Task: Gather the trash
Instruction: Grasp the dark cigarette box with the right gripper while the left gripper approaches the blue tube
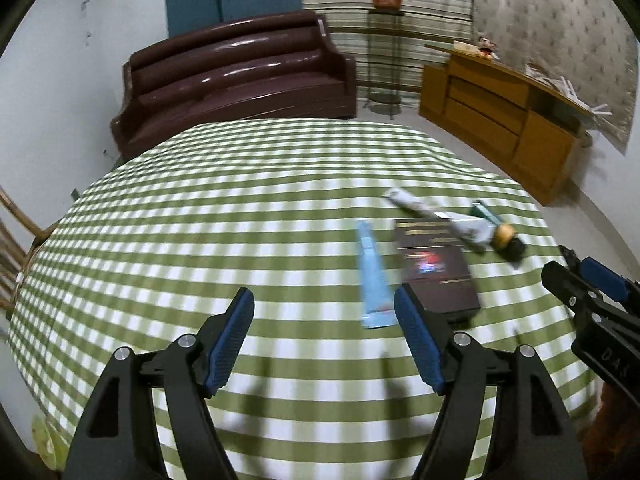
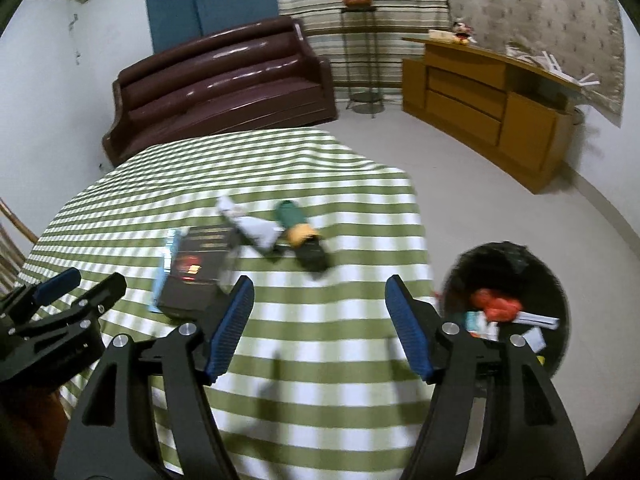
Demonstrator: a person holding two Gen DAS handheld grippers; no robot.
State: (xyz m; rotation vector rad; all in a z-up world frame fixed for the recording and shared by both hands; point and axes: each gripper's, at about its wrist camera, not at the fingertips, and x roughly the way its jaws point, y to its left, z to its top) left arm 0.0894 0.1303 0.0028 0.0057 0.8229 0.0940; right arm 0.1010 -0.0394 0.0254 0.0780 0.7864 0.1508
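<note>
Trash lies on a green-checked tablecloth (image 1: 200, 220): a light blue tube (image 1: 372, 276), a dark box (image 1: 434, 264), a grey-white crumpled tube (image 1: 424, 210) and a green, tan and black item (image 1: 506, 236). They also show in the right wrist view: the blue tube (image 2: 166, 260), the box (image 2: 196, 268), the grey tube (image 2: 252, 228), the green and black item (image 2: 304, 236). My left gripper (image 1: 324, 308) is open and empty, just short of the blue tube. My right gripper (image 2: 320, 296) is open and empty above the cloth (image 2: 320, 360), near the table's right edge.
A black bin (image 2: 508, 300) with red and white trash stands on the floor right of the table. A brown sofa (image 1: 236, 76) sits behind the table. A wooden cabinet (image 1: 504, 116) and a plant stand (image 1: 386, 52) stand at the back right.
</note>
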